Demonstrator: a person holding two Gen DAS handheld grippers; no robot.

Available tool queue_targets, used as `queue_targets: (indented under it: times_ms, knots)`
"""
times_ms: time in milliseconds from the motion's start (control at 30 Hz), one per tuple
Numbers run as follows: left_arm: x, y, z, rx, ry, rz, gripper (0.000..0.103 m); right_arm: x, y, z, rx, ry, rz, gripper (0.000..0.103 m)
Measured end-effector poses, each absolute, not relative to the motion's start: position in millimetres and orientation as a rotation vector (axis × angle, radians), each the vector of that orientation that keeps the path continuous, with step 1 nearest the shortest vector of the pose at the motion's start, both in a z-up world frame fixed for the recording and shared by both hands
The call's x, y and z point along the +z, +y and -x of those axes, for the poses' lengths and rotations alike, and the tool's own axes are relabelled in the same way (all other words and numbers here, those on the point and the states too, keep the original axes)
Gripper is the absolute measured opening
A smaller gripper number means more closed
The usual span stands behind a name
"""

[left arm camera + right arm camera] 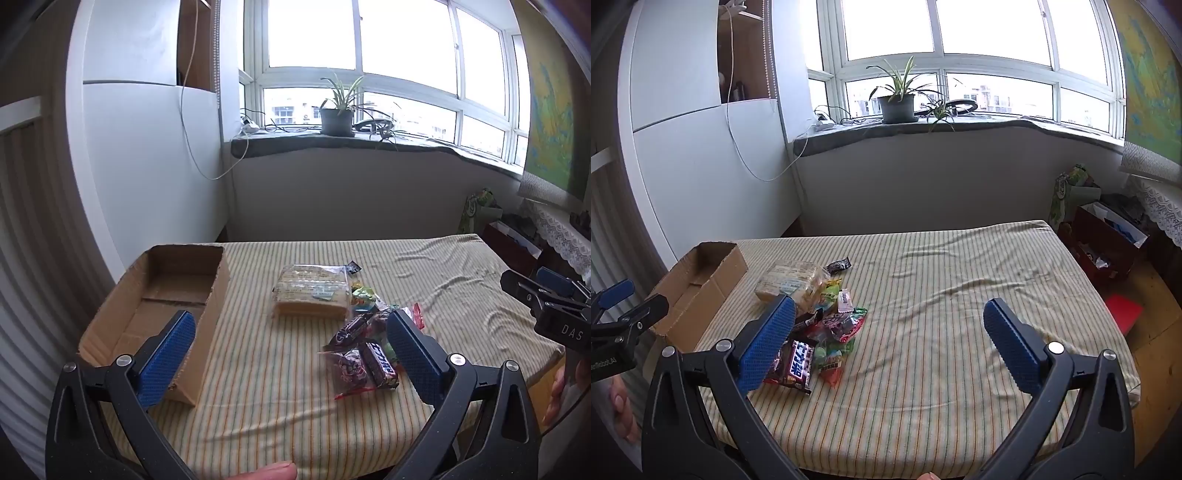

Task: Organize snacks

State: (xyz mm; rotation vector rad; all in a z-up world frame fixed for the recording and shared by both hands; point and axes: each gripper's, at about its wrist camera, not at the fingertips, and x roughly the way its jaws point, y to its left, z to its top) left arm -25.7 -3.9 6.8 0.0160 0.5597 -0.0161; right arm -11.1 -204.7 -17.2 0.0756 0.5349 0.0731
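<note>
Where snacks end, striped cloth lies bare.

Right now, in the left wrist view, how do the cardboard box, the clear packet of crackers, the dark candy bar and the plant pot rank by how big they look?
1. cardboard box
2. clear packet of crackers
3. dark candy bar and plant pot: they look alike, and the pot stands far off on the windowsill, so I won't rank them.
</note>
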Motion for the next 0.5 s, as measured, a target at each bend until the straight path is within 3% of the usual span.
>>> queue_targets:
  times_ms: [500]
  knots:
    - [5.1, -1.9, 23.9, -0.018, 0.572, -0.014, 0.103, -18.3, -204.4, 10.4, 0.071, 0.536, -0.069, 0.103]
